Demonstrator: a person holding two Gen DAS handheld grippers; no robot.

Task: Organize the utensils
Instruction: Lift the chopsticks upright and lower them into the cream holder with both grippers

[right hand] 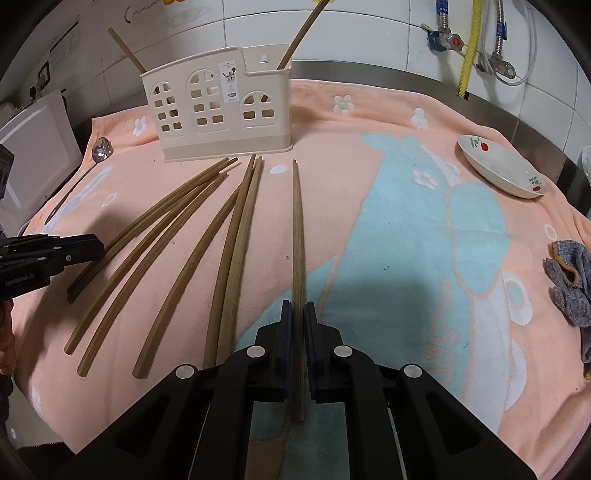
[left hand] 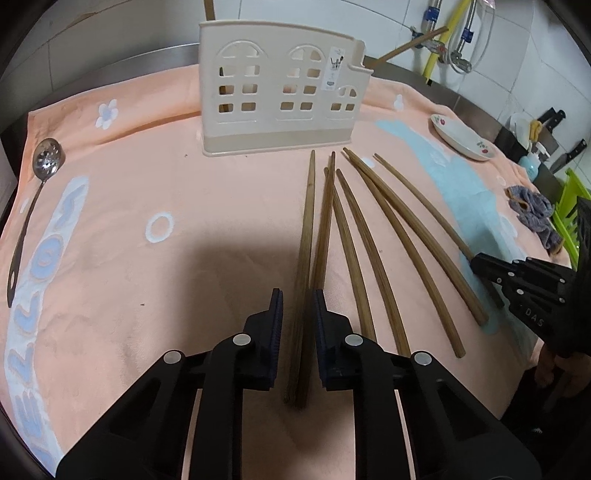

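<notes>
**Two grippers among wooden chopsticks on a towel-covered desk**

Left wrist view. The left gripper (left hand: 298,302) has its jaws nearly together, pinching a pair of chopsticks (left hand: 308,236) that run forward toward the cream utensil holder (left hand: 280,85). Open towel (left hand: 155,177) lies to the left of the jaws as far as the slotted spoon (left hand: 46,162) at the towel's left edge. To the right, four loose chopsticks (left hand: 373,236) fan out across the cloth, narrowing the room on that side; the right gripper (left hand: 476,260) closes on the outermost stick. A floral dish (left hand: 461,136) and a grey rag (left hand: 532,210) sit near the right edge, with knives and a bottle beyond.

Right wrist view. The right gripper's jaws are pressed onto a single chopstick (right hand: 298,229) pointing toward the holder, which stands upright at the back with two sticks (right hand: 303,35) already inside. Loose chopsticks crowd the left side; the towel to the right is open up to the dish and rag. A steel rim and white wall tiles with pipes bound the rear.
</notes>
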